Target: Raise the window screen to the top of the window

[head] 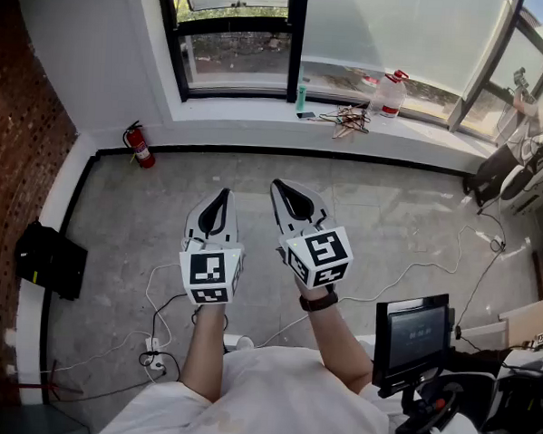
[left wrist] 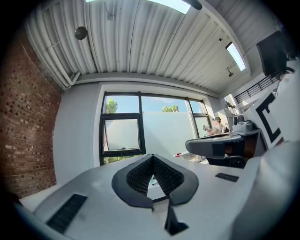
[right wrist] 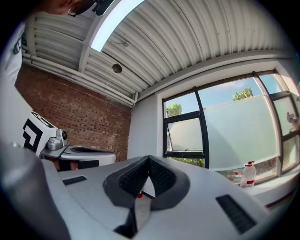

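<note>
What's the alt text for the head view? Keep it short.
Seen from above, a person holds the left gripper and right gripper side by side, fingers shut and empty, pointing across a concrete floor toward a black-framed window. A red fire extinguisher stands by the wall at left; a plastic bottle sits on the sill.

A bottle point(head: 388, 93) and hangers point(head: 349, 120) lie on the sill point(head: 250, 107) below the window point(head: 390, 27); a fire extinguisher point(head: 139, 146) stands left.

Frosted window screen point(left wrist: 164, 133), partway up
</note>
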A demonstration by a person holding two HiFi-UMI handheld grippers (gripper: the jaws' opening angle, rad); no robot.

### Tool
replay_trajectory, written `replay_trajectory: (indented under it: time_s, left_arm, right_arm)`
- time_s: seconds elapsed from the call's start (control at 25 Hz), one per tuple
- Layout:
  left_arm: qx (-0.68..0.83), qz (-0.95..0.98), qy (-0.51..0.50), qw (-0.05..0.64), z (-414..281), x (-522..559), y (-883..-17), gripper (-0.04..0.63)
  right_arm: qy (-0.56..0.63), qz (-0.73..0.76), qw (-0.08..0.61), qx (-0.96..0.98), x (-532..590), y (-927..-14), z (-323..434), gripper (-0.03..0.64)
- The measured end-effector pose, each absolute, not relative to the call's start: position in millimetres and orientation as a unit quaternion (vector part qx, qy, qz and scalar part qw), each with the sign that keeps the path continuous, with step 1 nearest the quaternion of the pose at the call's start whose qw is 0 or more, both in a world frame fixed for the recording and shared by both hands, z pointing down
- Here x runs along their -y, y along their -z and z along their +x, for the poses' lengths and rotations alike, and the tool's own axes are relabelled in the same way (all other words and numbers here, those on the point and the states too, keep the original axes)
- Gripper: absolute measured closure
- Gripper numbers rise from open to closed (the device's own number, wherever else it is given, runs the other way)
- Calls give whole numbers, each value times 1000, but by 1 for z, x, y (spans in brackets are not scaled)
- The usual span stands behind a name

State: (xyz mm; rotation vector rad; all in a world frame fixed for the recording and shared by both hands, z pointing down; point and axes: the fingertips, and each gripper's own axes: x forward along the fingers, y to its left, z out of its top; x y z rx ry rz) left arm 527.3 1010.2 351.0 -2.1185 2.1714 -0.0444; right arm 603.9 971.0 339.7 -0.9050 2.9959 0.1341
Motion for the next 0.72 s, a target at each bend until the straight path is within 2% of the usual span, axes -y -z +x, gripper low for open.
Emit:
replay_trajectory:
  time_s: [0.24,0.36,0.56,0.72]
  left_arm:
    - [-708,-704,8,52,511,-1007,-356,595]
    - [-705,-708,7,46,495,-1008,-362,595]
    - [-730,-677,-12,91,452,-1004,-361,595]
    - [-715,-698,8,48,453,-995,-384,595]
  right_arm:
    - [-22,-318,-3,-948,-962,-351,592,616]
    - [-1,-345,18,-939,-957,-353,582,615]
    - [40,-393,-1,-918,-945,-370,554,615]
    - [31,-409,-20,-912,-943,-385,550,616]
